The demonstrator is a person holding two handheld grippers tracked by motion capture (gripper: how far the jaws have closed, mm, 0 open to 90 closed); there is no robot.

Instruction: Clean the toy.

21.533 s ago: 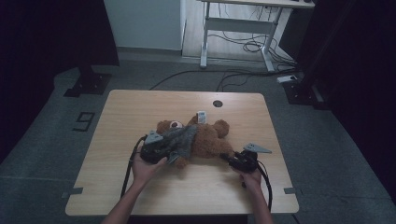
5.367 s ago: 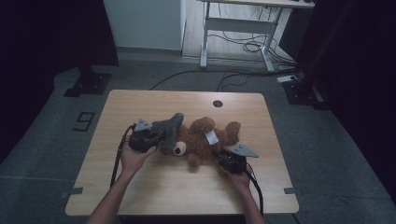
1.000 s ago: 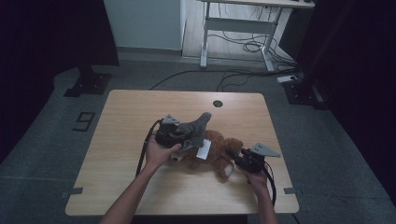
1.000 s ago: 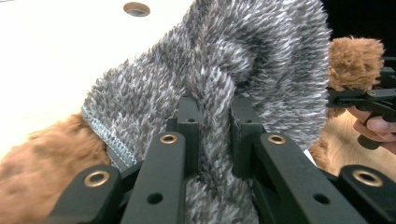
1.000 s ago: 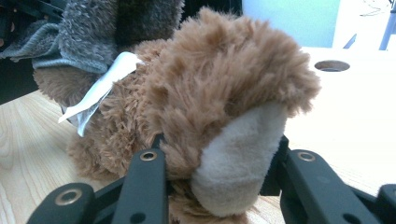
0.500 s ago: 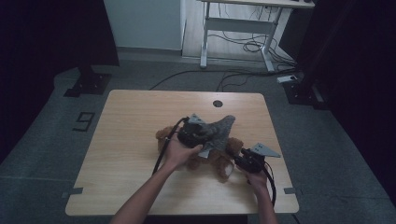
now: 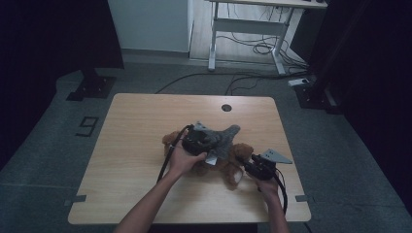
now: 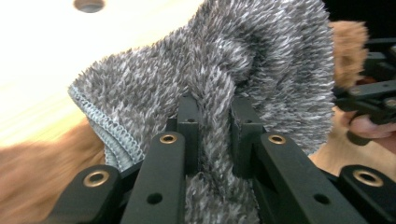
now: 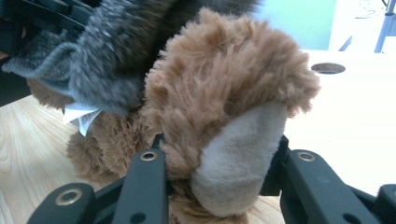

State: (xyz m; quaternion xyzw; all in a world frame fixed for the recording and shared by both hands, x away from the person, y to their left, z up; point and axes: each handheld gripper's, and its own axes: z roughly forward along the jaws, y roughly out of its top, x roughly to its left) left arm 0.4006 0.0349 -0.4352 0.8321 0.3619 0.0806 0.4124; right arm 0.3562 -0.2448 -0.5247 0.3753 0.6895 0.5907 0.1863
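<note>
2 grips set the move: the left hand-held gripper [image 8: 212, 135], clenched on the grey towel [image 8: 243, 70], holds it over the teddy bear [image 7: 228, 162] on the counter [image 7: 145, 116]; the right hand-held gripper [image 9: 217, 175] pins the bear's foot [image 9: 238, 168], just right of it

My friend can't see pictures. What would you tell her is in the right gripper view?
A brown teddy bear's foot, fuzzy with a pale sole, is squeezed between two black jaws. A grey fluffy cloth hangs over the bear behind it, all on a light wooden table.
</note>
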